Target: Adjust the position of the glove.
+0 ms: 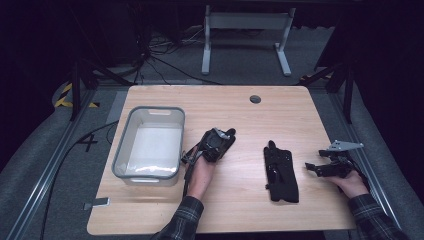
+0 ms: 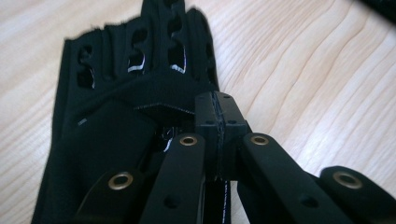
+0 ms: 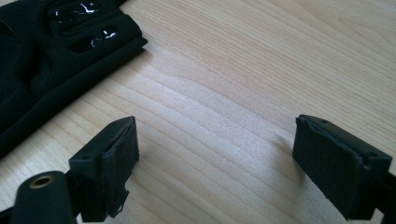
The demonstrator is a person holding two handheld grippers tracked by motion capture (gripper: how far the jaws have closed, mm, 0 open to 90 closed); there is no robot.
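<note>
The left gripper [image 1: 223, 138] pinches a black glove [image 2: 126, 93] at the table's [image 1: 240, 110] centre; the right gripper [image 1: 315, 167], at four o'clock, gapes wide beside a second glove [image 1: 281, 172].

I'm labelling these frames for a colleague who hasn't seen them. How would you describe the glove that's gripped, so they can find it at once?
On the wooden table, look just right of the grey bin near the left side. The glove there is black, pinched in the shut left hand-held gripper. The other glove lies flat and untouched further right, near the open right hand-held gripper.
</note>
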